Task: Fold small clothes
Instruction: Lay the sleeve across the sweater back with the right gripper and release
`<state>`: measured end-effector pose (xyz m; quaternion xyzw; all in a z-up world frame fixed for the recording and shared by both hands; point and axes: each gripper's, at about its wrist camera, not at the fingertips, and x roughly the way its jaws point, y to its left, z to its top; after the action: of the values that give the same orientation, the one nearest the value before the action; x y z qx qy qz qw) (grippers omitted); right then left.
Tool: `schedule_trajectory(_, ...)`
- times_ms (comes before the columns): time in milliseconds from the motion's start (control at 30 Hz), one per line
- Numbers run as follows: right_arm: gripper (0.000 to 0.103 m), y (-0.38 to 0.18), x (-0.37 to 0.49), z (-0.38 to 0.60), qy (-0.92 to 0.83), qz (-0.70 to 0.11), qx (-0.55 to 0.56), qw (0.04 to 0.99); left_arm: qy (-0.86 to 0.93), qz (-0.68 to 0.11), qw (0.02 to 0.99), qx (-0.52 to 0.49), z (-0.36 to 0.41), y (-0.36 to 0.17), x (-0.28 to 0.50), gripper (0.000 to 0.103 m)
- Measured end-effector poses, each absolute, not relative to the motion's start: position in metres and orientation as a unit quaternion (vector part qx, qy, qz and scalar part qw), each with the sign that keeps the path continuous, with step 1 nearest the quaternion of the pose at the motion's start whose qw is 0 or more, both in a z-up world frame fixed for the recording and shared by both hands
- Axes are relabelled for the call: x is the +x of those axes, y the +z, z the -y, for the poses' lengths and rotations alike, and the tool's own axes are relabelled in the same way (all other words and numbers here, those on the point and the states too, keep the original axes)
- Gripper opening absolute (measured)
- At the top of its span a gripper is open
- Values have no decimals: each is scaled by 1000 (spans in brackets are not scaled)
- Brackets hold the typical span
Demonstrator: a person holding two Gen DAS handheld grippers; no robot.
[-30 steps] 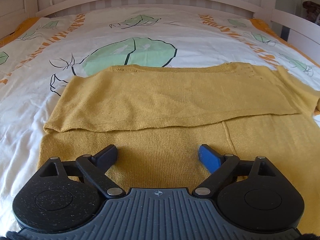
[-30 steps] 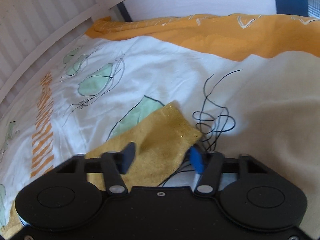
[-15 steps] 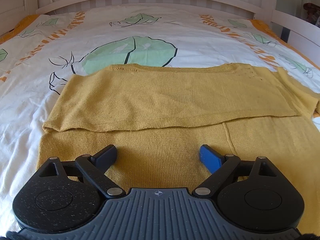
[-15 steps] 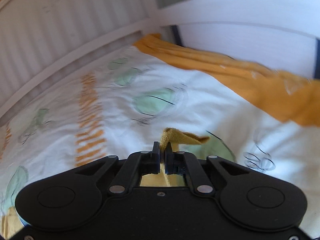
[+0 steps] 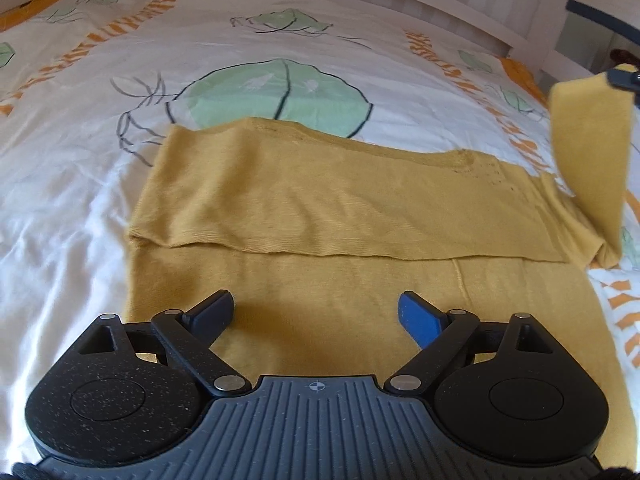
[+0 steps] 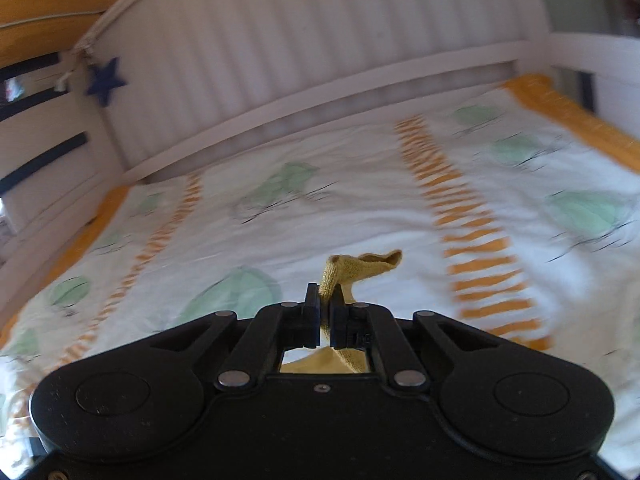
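Right claw (image 6: 324,304) has just snapped shut on the sleeve (image 5: 588,152) of the yellow sweater (image 5: 340,200) and lifted it off the bed (image 5: 80,180). Left claw (image 5: 316,312) waits wide open above the sweater's near edge. Next, I think, that sleeve gets folded across.

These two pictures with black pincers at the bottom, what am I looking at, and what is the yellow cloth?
No robot: a person holds a two-fingered gripper in each hand, each carrying a wide-angle camera. The left camera shows the left gripper, jaws open and empty, over a mustard-yellow knitted garment spread on a white duvet with green leaf prints; one sleeve is folded across it. The right camera shows the right gripper shut on the cuff of the other sleeve, lifted off the bed, probably to fold it over.
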<state>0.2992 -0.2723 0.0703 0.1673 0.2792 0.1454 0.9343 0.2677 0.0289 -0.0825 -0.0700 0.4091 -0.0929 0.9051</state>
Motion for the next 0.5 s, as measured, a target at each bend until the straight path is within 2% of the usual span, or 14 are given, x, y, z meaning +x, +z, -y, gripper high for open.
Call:
schedule_trajectory(367, 11, -30, 293, 140, 210, -368, 132, 896, -63, -408, 904, -114, -102, -78, 257, 89)
schedule_trajectory(500, 20, -52, 280, 123, 221, -381, 99, 892, -59, -407, 904, -115, -112, -76, 258, 89)
